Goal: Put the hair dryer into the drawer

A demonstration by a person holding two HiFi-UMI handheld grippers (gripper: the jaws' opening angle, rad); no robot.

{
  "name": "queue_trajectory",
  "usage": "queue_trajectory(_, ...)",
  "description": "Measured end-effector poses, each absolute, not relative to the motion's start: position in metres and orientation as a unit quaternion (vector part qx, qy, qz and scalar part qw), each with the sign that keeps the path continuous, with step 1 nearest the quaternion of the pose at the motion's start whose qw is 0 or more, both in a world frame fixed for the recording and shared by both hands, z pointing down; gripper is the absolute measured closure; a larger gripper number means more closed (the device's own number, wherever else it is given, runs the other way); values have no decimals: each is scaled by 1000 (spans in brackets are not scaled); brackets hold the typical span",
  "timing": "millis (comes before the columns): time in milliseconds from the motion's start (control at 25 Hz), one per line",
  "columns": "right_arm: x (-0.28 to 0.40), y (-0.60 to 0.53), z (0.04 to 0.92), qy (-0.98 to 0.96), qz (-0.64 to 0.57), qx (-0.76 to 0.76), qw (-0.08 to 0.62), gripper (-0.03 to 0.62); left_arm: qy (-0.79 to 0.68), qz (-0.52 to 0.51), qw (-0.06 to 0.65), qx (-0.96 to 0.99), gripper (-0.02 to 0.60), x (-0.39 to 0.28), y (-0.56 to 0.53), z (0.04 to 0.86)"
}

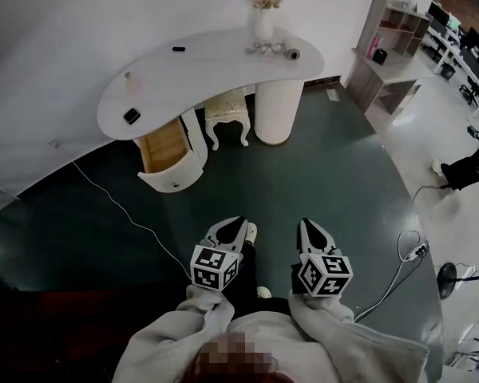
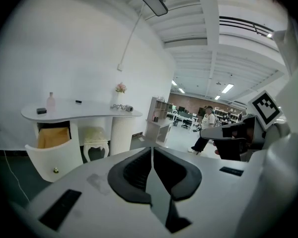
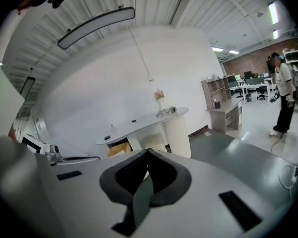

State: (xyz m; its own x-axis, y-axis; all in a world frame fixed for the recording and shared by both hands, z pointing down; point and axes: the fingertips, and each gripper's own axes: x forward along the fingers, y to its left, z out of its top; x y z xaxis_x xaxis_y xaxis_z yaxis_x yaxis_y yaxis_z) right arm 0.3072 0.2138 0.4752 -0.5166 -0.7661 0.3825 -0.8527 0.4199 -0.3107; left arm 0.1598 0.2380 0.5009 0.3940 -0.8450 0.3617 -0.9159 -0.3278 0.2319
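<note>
Far across the dark floor, a white desk is standing against the wall. The hair dryer is lying on its right end, just beside a coil of what looks like its cord and near a vase. At the desk's left end the drawer is hanging open, its wooden inside looking free (the far corners are too small to judge). A stool is sitting under the desk, just right of the drawer.

Near the person's body, the left gripper and right gripper are both pointing toward the desk, well apart from it. Each one's jaws are pressed together with nothing between them, as both gripper views are showing.

Nothing of the task is looking done yet, so the step in hand is probably the approach. To do it well, the person should be heading for the right end of the desk and parting one gripper's jaws before reaching in. The grip is likely safest on the dryer's narrow part, not its round barrel. The cord should be coming along gathered, so it is not dragging against the vase. A thin cable is trailing over the floor at the left, so the feet should be keeping right of it.
</note>
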Motion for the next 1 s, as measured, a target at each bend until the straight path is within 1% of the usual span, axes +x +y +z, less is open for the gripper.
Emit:
queue_trajectory(520, 241, 94, 458, -839, 245, 479, 84, 545, -542, 83, 200, 812, 557, 91, 112, 485)
queue_trajectory(1000, 221, 34, 458, -825, 241, 504, 88, 545, -524, 69, 200, 825, 557, 66, 46, 487)
